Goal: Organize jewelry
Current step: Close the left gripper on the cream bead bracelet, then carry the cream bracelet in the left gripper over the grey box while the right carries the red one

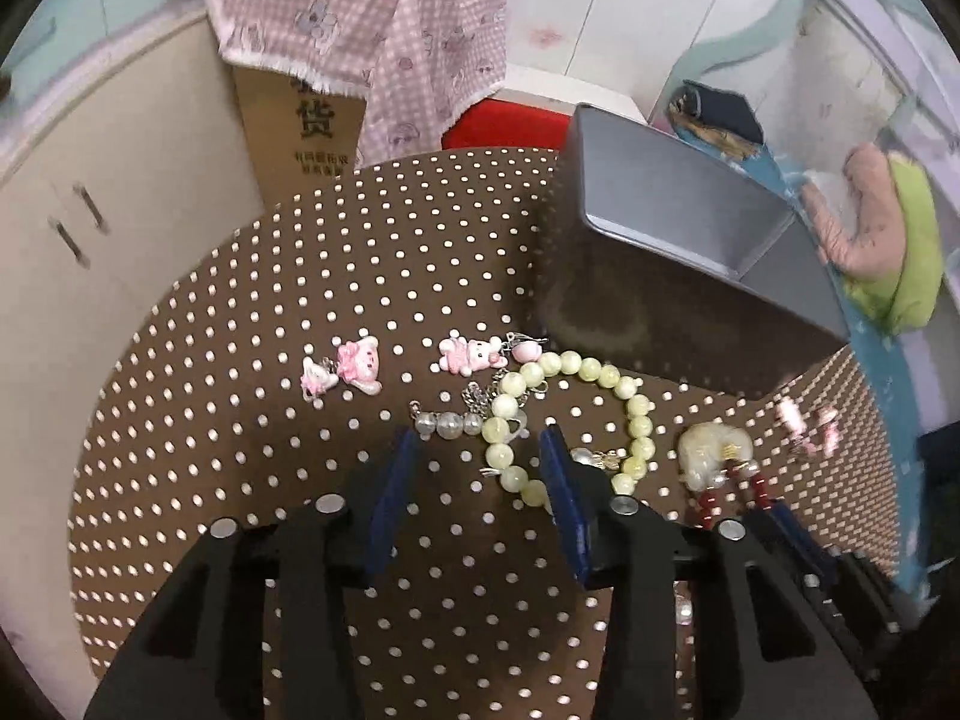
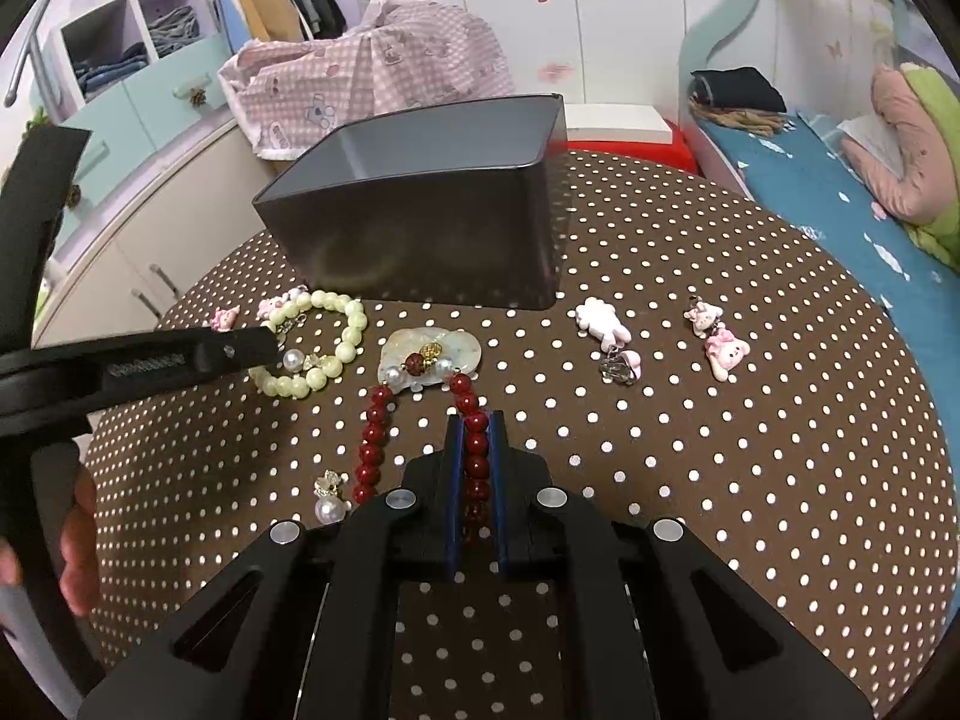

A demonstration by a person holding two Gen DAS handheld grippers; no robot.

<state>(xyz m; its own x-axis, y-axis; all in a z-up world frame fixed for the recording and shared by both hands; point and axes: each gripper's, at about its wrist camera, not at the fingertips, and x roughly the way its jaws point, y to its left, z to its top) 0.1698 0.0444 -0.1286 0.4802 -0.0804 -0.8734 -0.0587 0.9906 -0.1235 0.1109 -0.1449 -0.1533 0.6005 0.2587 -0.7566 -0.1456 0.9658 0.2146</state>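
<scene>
Beads of the dark red necklace [image 2: 372, 438] run lengthwise between the clenched right tool [image 2: 477, 420], while the pale green bead bracelet [image 1: 570, 420] lies just ahead-right of the released, empty left tool [image 1: 480, 450].

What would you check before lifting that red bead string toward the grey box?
1. Right gripper shut on the red bead string: ok.
2. Left gripper open, gripping nothing: ok.
3. Left gripper clear of the green bead bracelet: not ok, one finger lies over it.
4. Pale pendant free of the bracelet: ok, a gap shows.
5. Grey box open on top: ok.
6. Box holds nothing yet: cannot tell, floor mostly hidden.
</scene>
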